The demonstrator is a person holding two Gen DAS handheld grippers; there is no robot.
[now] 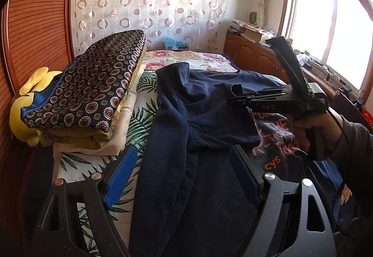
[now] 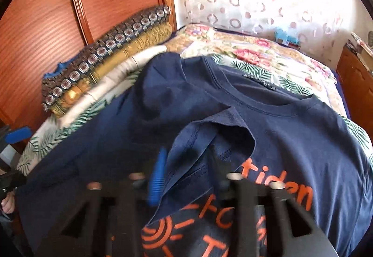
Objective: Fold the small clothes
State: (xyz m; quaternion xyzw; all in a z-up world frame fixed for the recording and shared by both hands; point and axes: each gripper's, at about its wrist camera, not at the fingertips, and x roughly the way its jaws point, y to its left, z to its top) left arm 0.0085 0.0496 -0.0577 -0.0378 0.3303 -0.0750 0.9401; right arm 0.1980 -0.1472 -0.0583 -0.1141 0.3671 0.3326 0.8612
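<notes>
A navy T-shirt (image 1: 209, 117) (image 2: 303, 128) with orange print lies spread on the bed, its left side folded over the middle. In the right wrist view its sleeve (image 2: 209, 131) stands up in a tent between the blurred fingers of my right gripper (image 2: 186, 159), which is shut on it. From the left wrist view that right gripper (image 1: 233, 100) hangs above the shirt's chest, held by a hand (image 1: 326, 131). My left gripper (image 1: 184, 152) stands open low over the shirt's folded left side, nothing between its blue pads (image 1: 121, 177).
A stack of folded bedding (image 1: 88, 93) (image 2: 93, 70) sits on the bed's left side, with a yellow plush toy (image 1: 28, 93) beside it. A wooden wardrobe (image 1: 35, 23) is to the left. A wooden cabinet (image 1: 251, 51) and window (image 1: 326, 23) line the right.
</notes>
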